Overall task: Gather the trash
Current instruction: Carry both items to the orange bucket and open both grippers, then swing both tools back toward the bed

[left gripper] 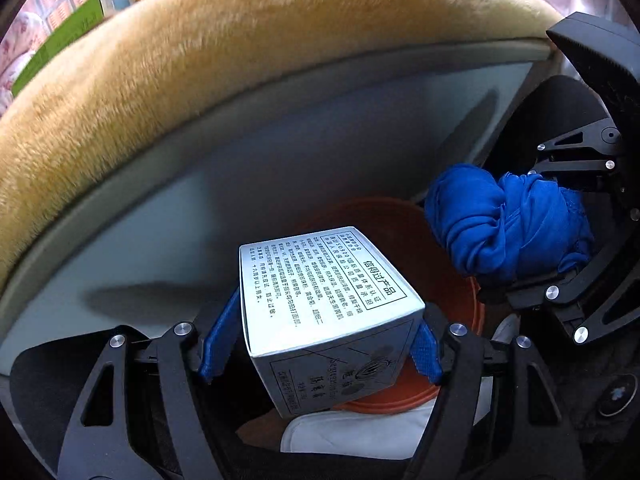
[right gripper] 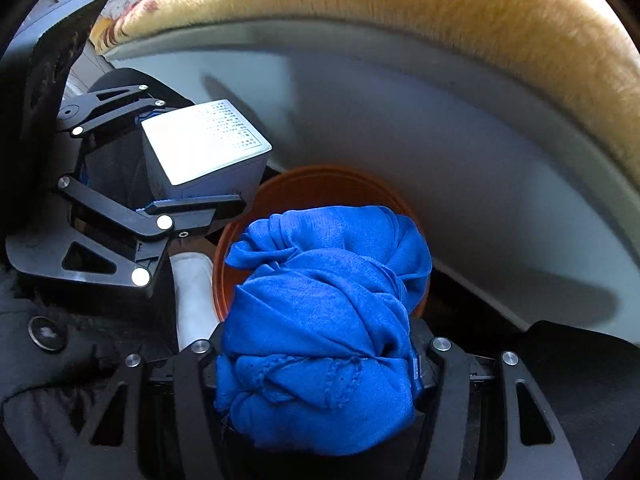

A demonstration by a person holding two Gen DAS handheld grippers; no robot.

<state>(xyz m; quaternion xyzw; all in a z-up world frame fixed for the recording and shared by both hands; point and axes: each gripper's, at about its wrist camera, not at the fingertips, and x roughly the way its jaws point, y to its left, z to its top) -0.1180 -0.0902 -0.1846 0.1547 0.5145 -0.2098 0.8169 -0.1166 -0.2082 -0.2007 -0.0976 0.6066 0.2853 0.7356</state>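
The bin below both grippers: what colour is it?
Orange-brown bin, clearest in the right wrist view.

Box [left gripper: 316,300]: smooth printed cardboard with a faint silvery sheen; bundle [right gripper: 320,320]: soft, matt blue knitted cloth, creased and knotted. Bin [right gripper: 320,188]: smooth orange-brown plastic; cushion [left gripper: 200,52]: tan, short-piled plush, lying on a smooth, matt grey-white panel [left gripper: 280,152]. Left gripper [left gripper: 320,340]: matt black plastic links with bright metal pins and ribbed blue pads [left gripper: 426,354].
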